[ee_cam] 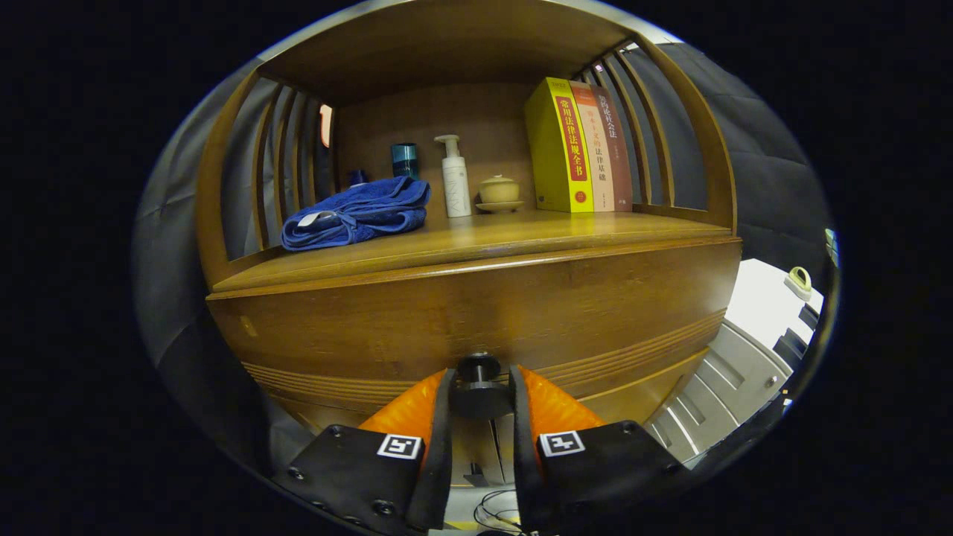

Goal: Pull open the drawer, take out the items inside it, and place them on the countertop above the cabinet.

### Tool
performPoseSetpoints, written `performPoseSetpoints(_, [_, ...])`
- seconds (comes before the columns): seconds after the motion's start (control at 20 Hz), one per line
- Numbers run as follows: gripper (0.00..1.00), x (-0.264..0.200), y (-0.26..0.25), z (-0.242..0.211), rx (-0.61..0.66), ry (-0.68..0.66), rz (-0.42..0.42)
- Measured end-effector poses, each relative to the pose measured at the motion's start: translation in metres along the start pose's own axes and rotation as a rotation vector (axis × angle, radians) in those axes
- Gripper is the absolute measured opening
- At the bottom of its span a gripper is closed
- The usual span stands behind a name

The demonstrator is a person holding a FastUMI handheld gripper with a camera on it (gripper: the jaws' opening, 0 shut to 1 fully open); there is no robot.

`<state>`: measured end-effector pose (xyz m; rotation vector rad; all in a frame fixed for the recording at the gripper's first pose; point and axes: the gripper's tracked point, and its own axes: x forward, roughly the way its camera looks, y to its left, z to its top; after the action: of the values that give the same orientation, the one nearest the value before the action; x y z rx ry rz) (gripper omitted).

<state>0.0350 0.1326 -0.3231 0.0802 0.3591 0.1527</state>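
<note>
Drawer [476,313] front spans the wooden cabinet [223,223] below the countertop [476,246]; it appears flush with the cabinet, so by this view it is judged unopened, and its contents are hidden. Above the drawer, the countertop carries, from largest to smallest, a row of upright books [577,145], a folded blue towel [357,212], a white pump bottle [454,179], a dark cup [404,160] behind the towel, and a small lidded bowl [499,191] on a saucer. At the lower middle of the drawer front sits the dark round knob [479,387]. The gripper [480,394] is narrowed about this knob, one finger at each side and seemingly pressing it. Task progress: the knob is grasped; pulling the drawer, lifting out the items and setting them on the countertop all remain.
</note>
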Motion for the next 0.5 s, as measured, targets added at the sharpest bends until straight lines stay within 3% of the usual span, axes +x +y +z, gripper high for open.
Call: performPoseSetpoints(0.5, [0.42, -0.033, -0.001, -0.004, 0.0, 0.014, 0.007])
